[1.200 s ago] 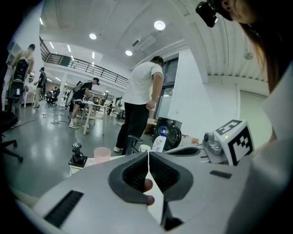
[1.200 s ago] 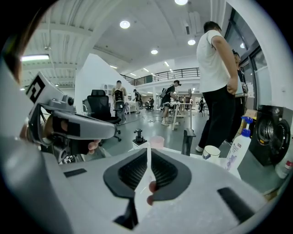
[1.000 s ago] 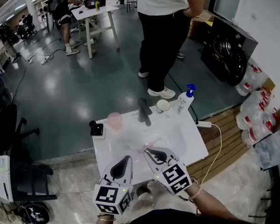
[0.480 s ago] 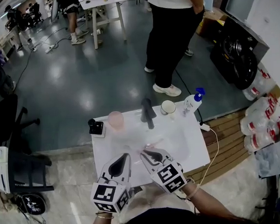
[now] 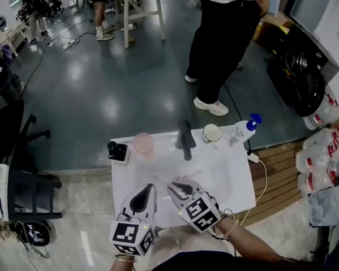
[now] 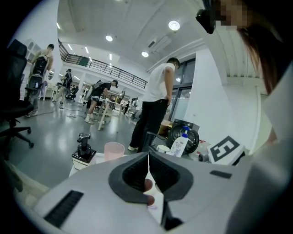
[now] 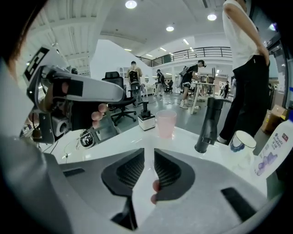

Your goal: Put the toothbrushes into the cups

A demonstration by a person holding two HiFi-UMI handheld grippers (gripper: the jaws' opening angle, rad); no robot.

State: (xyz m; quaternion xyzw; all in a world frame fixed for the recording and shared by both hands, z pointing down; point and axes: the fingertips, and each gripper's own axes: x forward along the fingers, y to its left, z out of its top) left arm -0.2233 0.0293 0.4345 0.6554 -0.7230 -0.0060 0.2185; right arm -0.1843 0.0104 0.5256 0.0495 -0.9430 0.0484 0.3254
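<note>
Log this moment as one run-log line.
left gripper: shut, empty | right gripper: slightly open, empty | both: over near edge of white counter | pink cup, white cup: no toothbrush showing

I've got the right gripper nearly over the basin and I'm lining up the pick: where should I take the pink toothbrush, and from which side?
Probably mid-handle, coming straight down with the right gripper. The pink toothbrush lies flat in the basin, running roughly left-right, so set the jaws across its thin handle. Its ends are too faint to tell apart.
</note>
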